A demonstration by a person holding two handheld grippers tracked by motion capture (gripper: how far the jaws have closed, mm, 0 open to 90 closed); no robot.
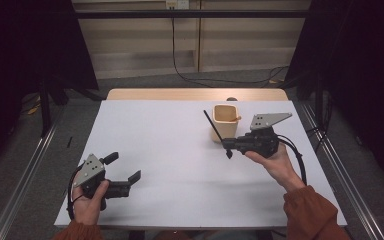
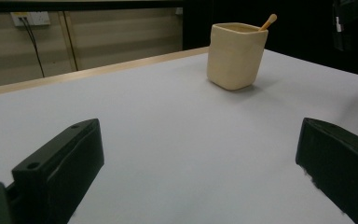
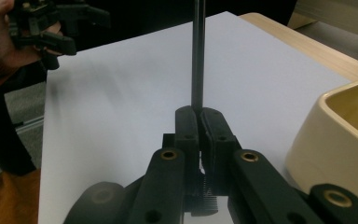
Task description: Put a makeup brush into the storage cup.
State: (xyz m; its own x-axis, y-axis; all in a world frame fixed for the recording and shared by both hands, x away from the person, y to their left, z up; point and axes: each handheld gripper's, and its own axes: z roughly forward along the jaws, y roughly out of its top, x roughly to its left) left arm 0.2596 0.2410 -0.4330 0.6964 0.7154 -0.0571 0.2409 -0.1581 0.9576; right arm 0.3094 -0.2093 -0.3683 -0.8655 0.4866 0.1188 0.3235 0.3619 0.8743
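Nearest the person, by the bench's (image 1: pixel 180 165) front left corner, the left tool (image 1: pixel 130 178) rests low in the left hand (image 1: pixel 87 197) with its jaws spread wide and nothing between them; in the left gripper view they frame bare white surface, with the cup (image 2: pixel 236 55) well ahead toward the far edge.

Farther in, on the right half, the right hand (image 1: pixel 275 162) carries the right tool (image 1: pixel 227 145), its jaws pressed together on a thin black stick (image 1: pixel 216 133); the right gripper view shows the two pads clamped on the stick's (image 3: pixel 198 51) lower part, the rod running straight up out of them. From above, the stick's long axis slants from the jaws up and away toward the far left, and its short lower end pokes out below the grip.

Just beyond the jaws stands the cream square cup (image 1: pixel 225 121), upright, near the far right corner; the stick passes just beside the cup's left wall, and I cannot tell whether they touch. Inside leans a pale wooden stick (image 1: pixel 235 118), its tip showing over the rim; what else is inside stays hidden.

So the cup lies close on the far side of the right tool, and the right hand is much the nearer; I judge the next move calls for tipping the black stick upright over the mouth.
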